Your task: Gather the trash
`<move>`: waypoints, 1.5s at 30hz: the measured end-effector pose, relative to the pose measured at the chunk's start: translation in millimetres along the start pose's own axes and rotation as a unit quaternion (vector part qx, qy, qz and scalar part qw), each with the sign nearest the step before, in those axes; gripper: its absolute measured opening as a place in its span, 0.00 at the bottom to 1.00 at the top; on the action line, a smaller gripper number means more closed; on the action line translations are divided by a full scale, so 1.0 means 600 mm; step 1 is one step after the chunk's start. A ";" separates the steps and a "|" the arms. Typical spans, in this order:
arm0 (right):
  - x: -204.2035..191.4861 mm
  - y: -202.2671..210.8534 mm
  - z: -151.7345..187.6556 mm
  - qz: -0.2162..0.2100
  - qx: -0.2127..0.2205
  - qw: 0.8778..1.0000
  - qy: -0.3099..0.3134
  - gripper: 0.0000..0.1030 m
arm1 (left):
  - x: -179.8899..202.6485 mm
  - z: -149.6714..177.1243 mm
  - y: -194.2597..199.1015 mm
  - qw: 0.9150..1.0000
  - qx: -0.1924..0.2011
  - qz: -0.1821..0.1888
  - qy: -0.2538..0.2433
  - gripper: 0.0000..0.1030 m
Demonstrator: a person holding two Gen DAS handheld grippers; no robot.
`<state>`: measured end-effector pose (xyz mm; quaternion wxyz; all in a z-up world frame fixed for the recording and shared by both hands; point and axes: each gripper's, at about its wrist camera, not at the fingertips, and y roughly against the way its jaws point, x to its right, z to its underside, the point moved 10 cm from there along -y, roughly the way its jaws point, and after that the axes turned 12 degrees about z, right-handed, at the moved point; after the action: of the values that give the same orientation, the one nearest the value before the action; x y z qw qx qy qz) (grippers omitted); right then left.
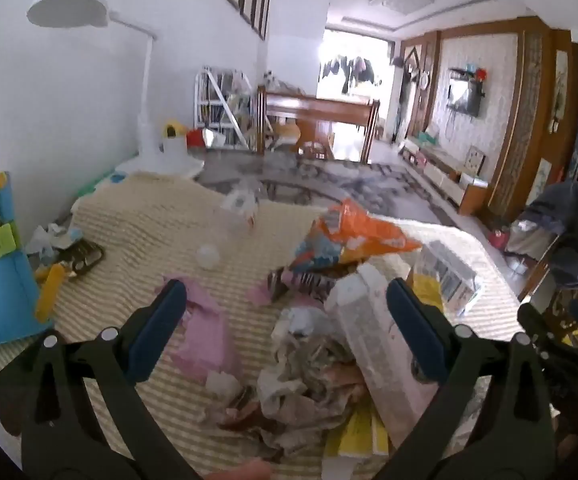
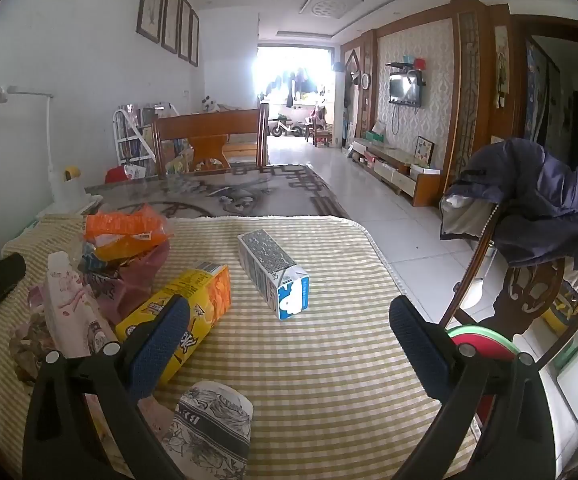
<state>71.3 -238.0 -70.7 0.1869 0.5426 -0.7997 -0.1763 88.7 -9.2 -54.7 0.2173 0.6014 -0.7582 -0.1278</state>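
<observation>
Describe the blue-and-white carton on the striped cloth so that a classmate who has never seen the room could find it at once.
Start at the striped cloth covering the table. Near its middle, right of the heap of wrappers, lies the carton on its side. Unlike the yellow box beside the heap, it lies alone, touching nothing, with a speckled grey side and a blue-and-white end.

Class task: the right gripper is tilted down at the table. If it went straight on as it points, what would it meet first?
Probably the blue-and-white milk carton, lying centred ahead of the open right gripper, or the striped cloth just short of it; depth is unclear.
</observation>
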 end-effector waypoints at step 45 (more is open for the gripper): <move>-0.001 -0.003 0.002 0.001 -0.001 1.000 0.002 0.93 | 0.020 0.001 -0.005 0.997 -0.056 0.059 -0.008 0.95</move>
<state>72.1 -238.0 -72.5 0.1893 0.5420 -0.7997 -0.1761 89.0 -21.4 -54.3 0.2516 0.5412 -0.7858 -0.1619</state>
